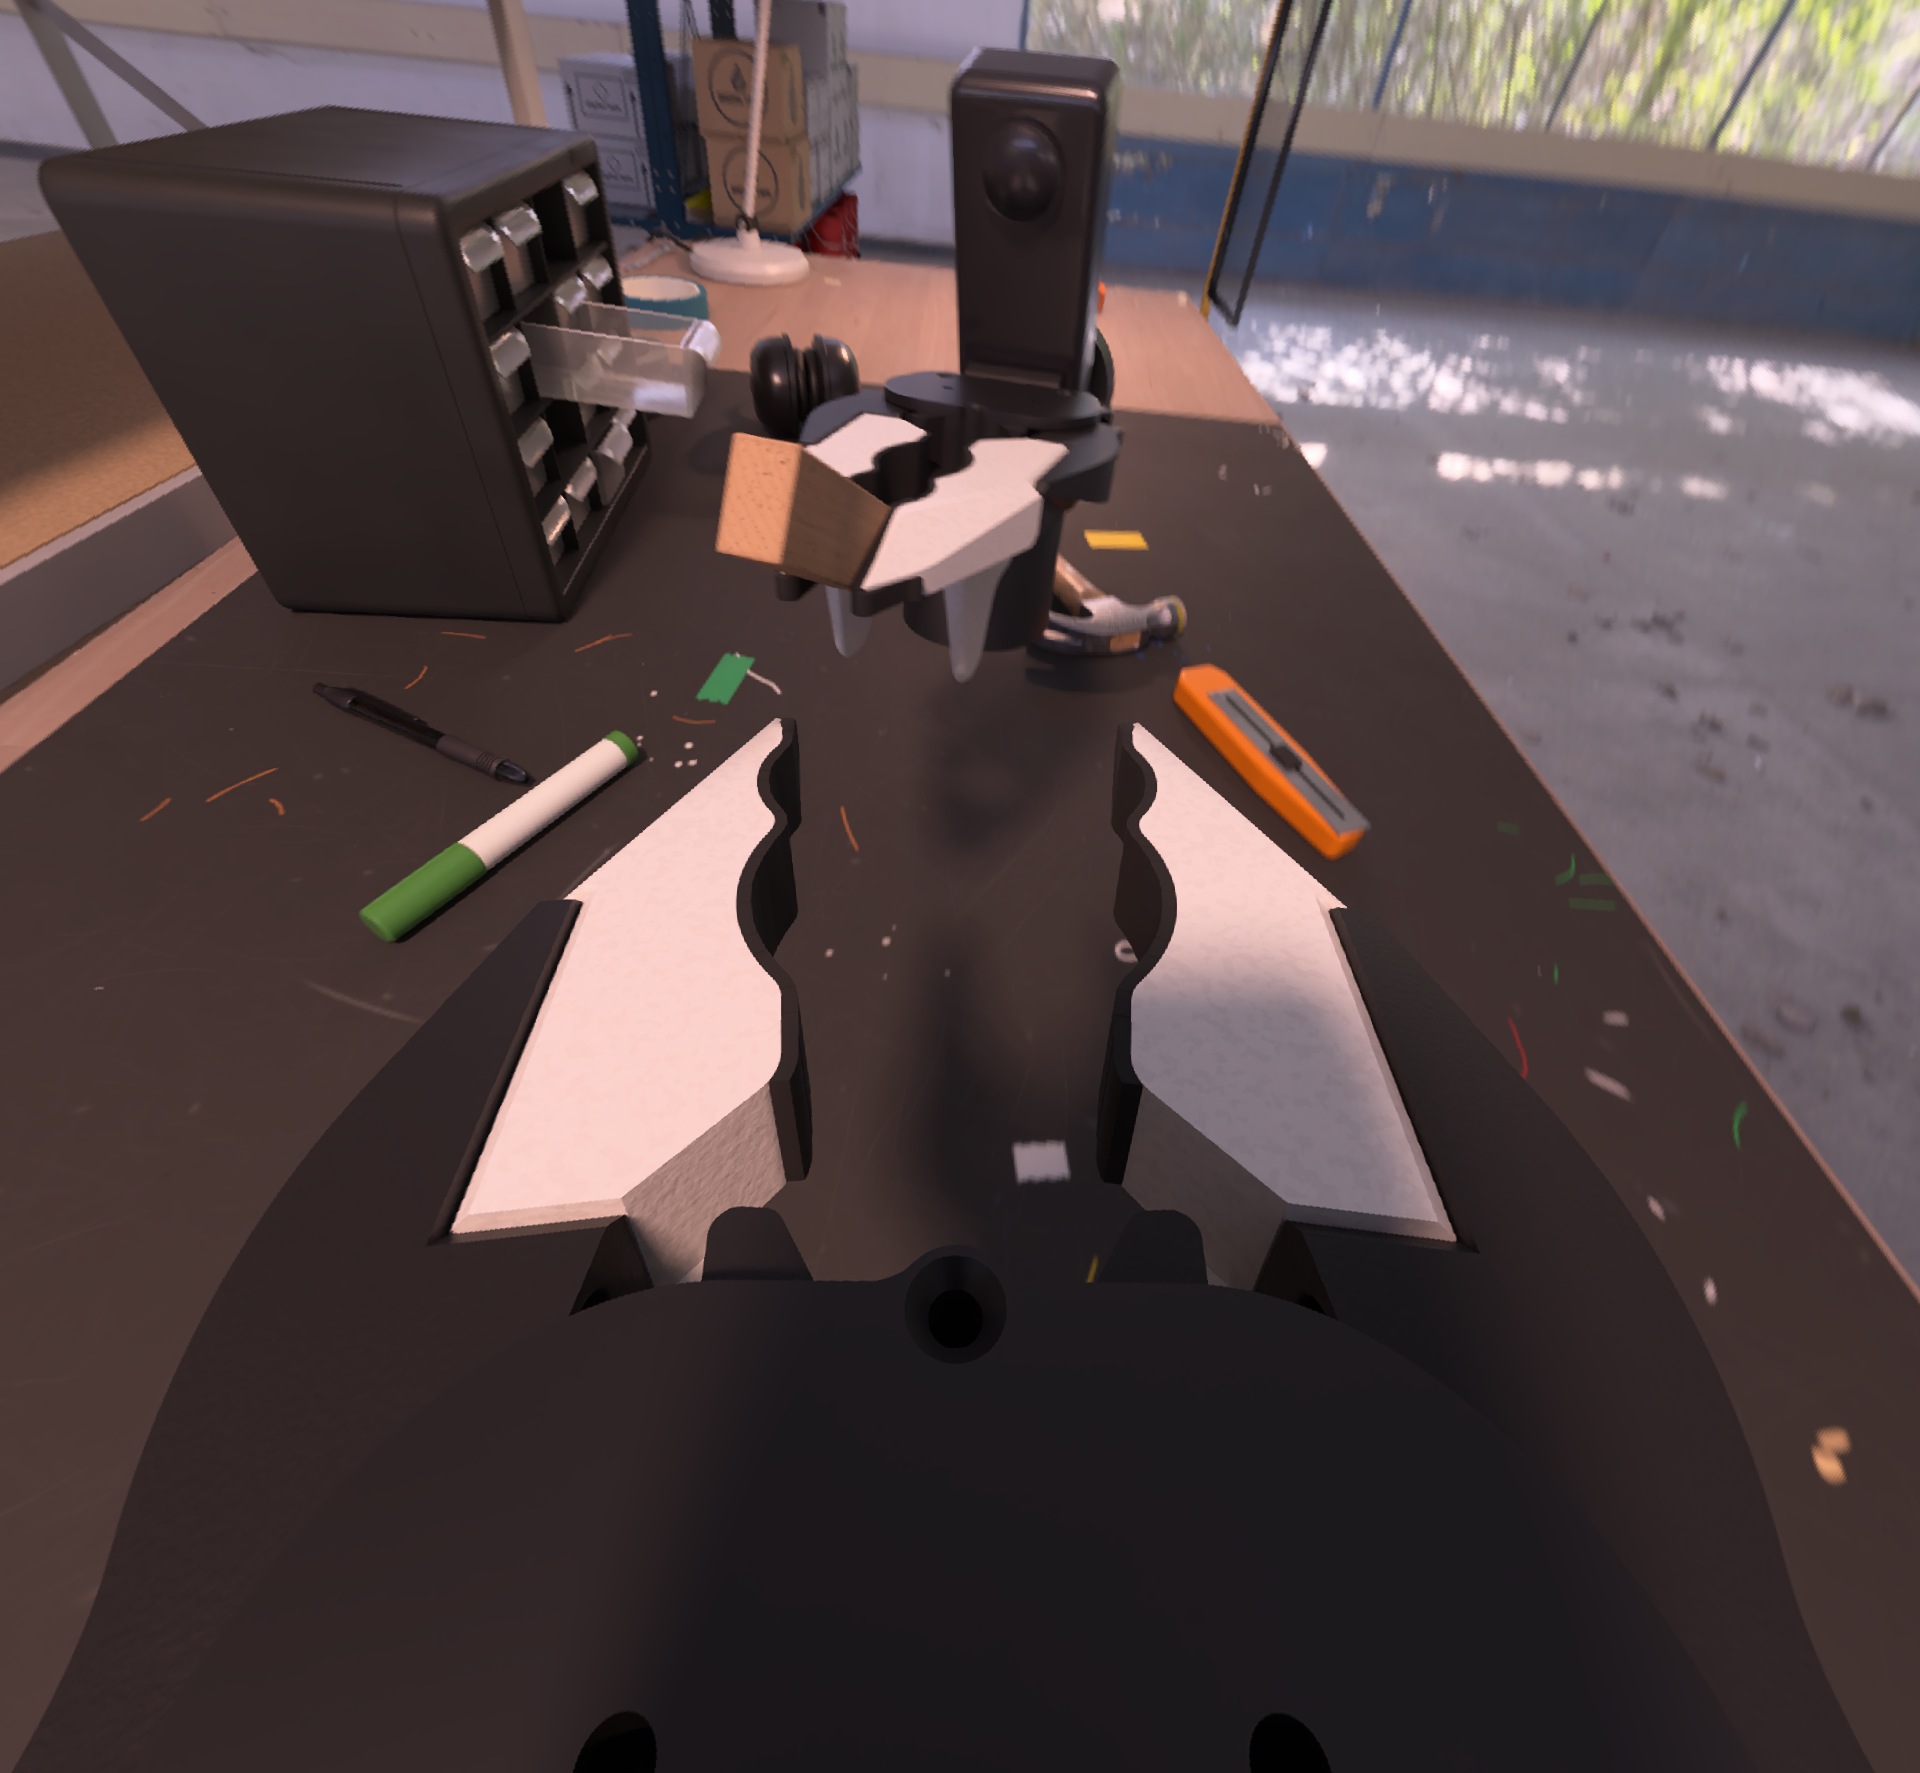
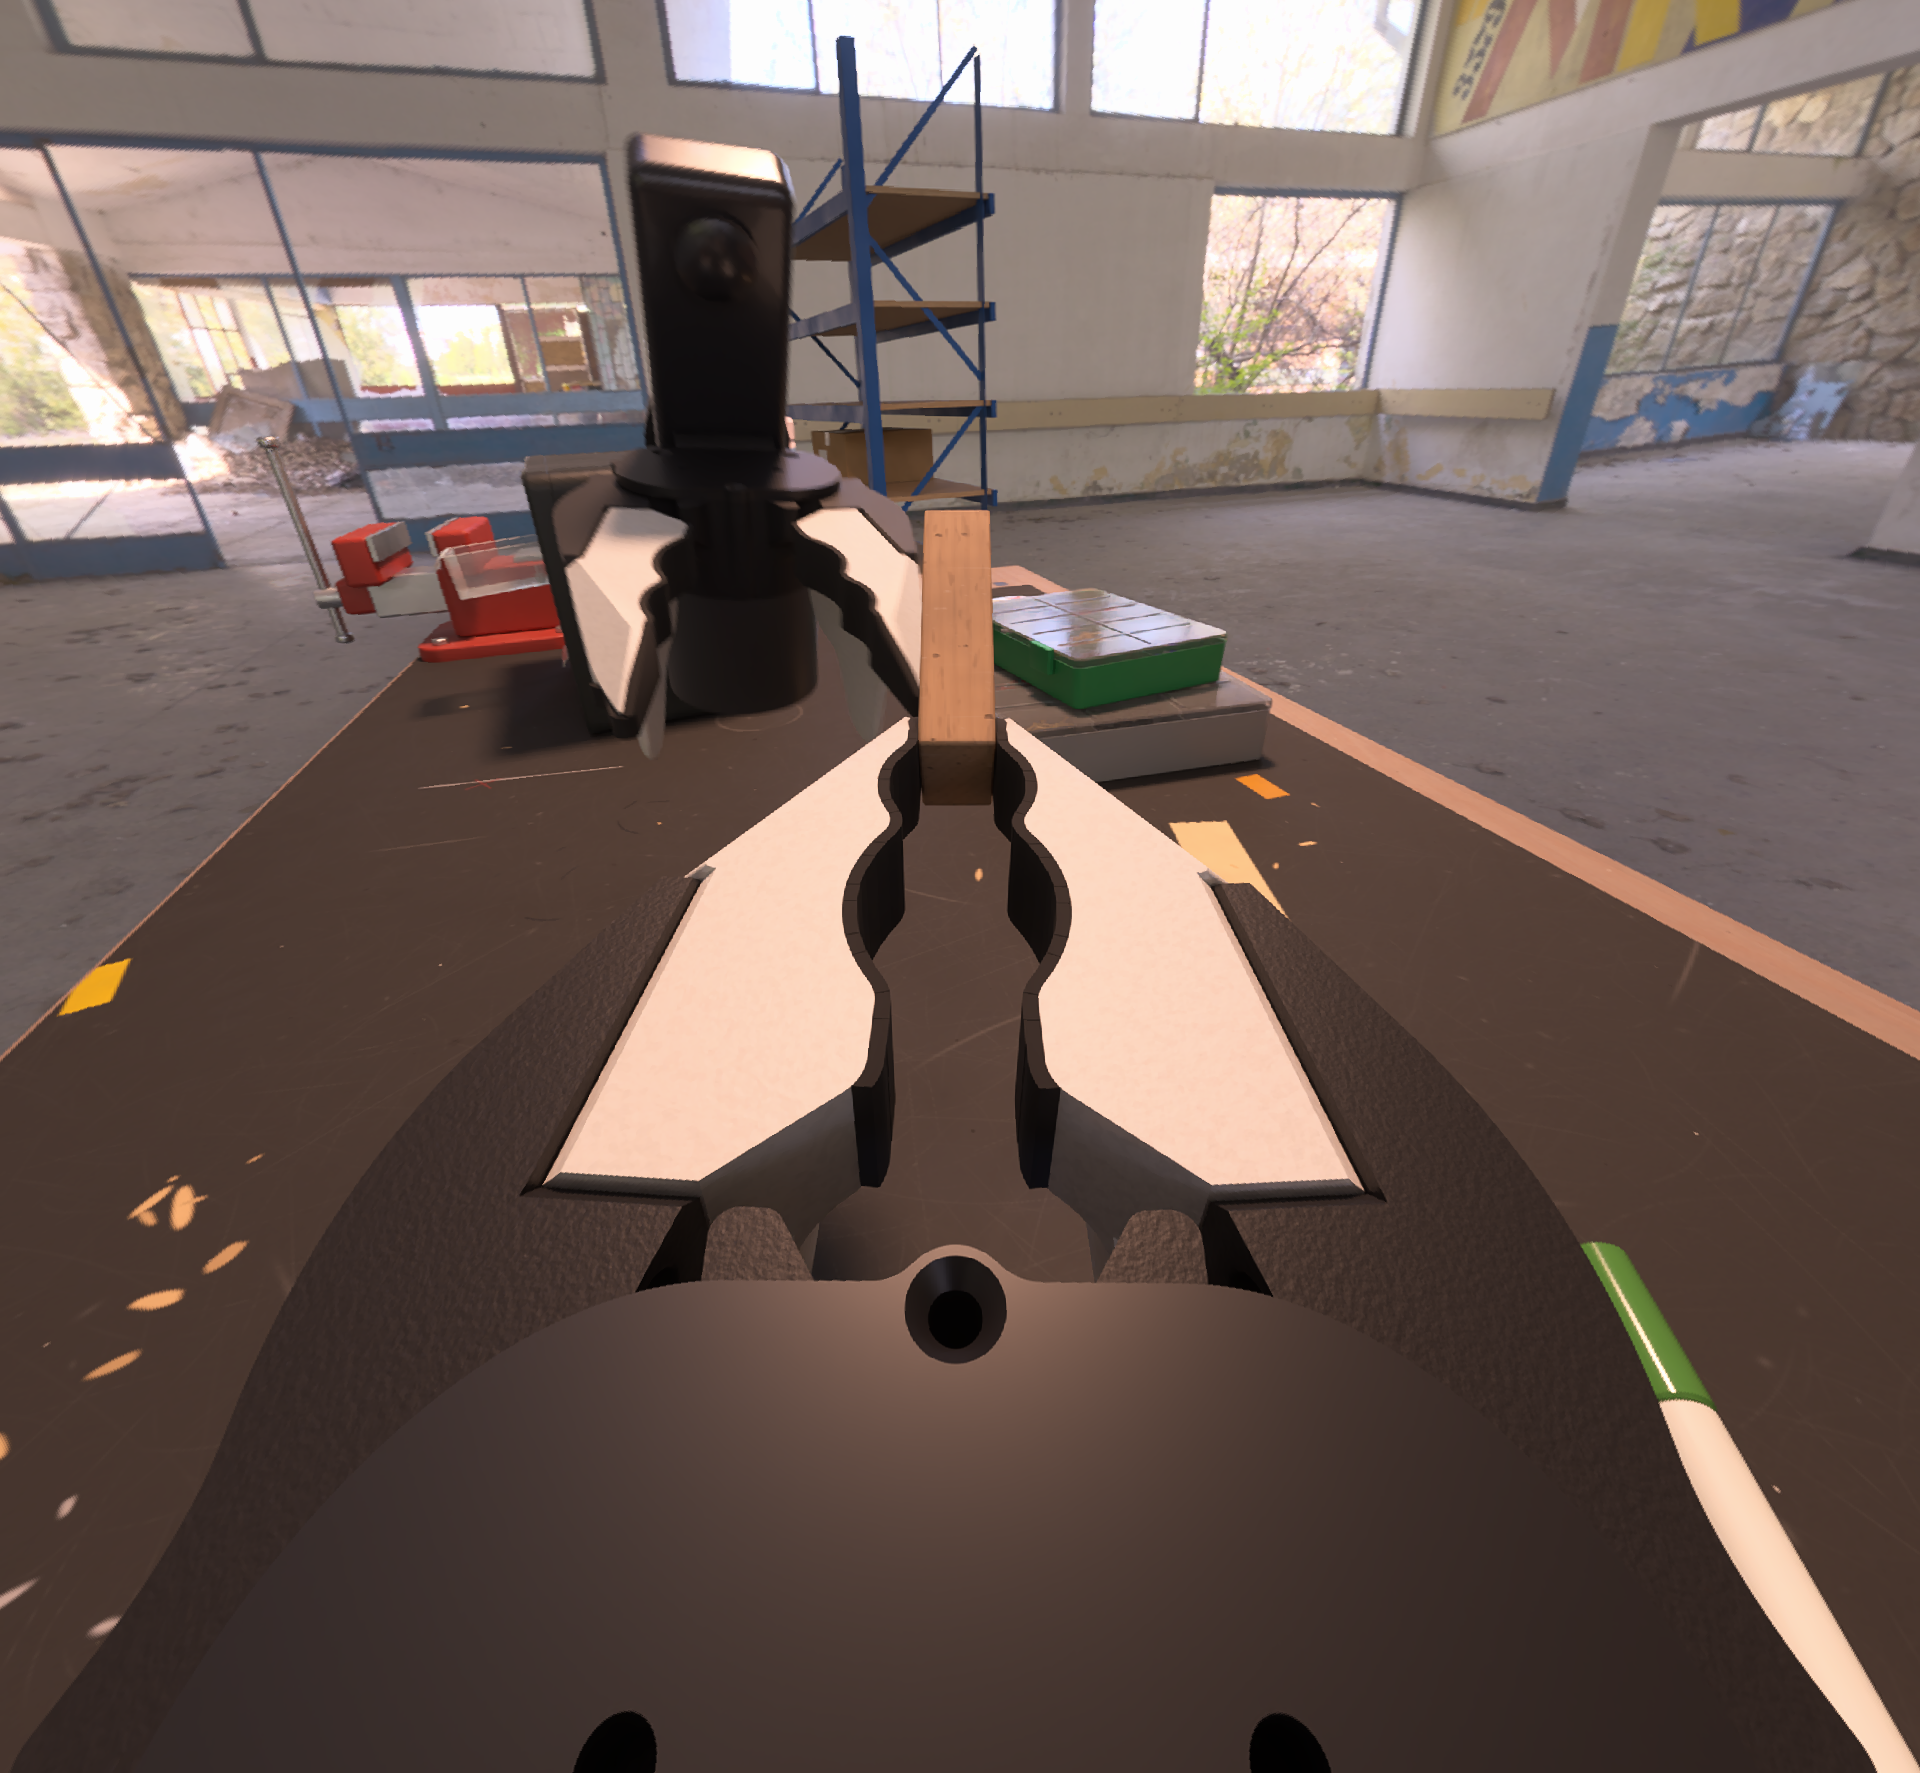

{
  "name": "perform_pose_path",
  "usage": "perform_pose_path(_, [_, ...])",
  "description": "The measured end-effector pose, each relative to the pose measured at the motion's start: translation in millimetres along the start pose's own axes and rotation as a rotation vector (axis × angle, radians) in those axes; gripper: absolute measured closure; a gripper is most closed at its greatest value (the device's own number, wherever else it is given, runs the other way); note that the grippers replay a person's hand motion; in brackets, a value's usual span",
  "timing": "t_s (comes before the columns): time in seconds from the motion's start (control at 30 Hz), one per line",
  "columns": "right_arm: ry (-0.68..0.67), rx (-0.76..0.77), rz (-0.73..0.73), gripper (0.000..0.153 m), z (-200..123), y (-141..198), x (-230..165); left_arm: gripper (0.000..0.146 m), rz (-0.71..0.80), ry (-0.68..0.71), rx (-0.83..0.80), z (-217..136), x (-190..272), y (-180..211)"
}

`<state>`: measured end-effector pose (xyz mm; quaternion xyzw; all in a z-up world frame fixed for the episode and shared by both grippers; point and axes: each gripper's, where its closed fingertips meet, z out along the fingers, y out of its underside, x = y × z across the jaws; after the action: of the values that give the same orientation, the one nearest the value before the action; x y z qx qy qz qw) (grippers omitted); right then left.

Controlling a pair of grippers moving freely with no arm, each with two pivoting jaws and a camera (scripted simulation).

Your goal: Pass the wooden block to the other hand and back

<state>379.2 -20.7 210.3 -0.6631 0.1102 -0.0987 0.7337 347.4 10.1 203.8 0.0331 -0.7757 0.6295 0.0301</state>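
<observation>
The wooden block (image 2: 956,622) is a long pale bar standing upright between the tips of my right gripper (image 2: 956,736), which is shut on its lower end. In the left wrist view the right gripper (image 1: 842,518) hangs above the dark table mat (image 1: 935,892) with the block (image 1: 774,513) sticking out to the left. My left gripper (image 1: 961,736) is open and empty, short of the block and lower. In the right wrist view the left gripper (image 2: 764,705) sits ahead and to the left, jaws spread, just left of the block.
A black drawer cabinet (image 1: 343,352) stands at the left with one drawer pulled out. A green marker (image 1: 499,835), a black pen (image 1: 421,731), an orange utility knife (image 1: 1268,773) and a hammer (image 1: 1117,617) lie on the mat. A red vise (image 2: 447,591) and a green organiser box (image 2: 1107,648) stand farther off.
</observation>
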Motion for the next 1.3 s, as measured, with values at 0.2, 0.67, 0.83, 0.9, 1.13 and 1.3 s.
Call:
perform_pose_path(0.2, [-0.086,0.009,0.053,0.14,3,-3,-13,0.081,-0.101,-0.07,0.211,9,-13,-16])
perform_pose_path(0.67, [-0.202,-0.151,0.078,0.14,4,12,-32,0.132,0.001,-0.014,0.208,13,-2,-9])
perform_pose_path(0.83, [-0.216,-0.176,0.079,0.139,3,14,-34,0.133,0.04,-0.009,0.189,14,2,-7])
perform_pose_path(0.9, [-0.211,-0.175,0.079,0.139,3,13,-34,0.133,0.044,-0.016,0.191,14,1,-8])
perform_pose_path(1.13, [-0.126,-0.171,0.085,0.108,2,13,-21,0.134,-0.004,-0.064,0.275,1,-11,-18])
perform_pose_path(1.3, [0.0,-0.376,-0.012,0.075,-6,43,-6,0.134,-0.037,-0.085,0.338,-12,-20,-26])
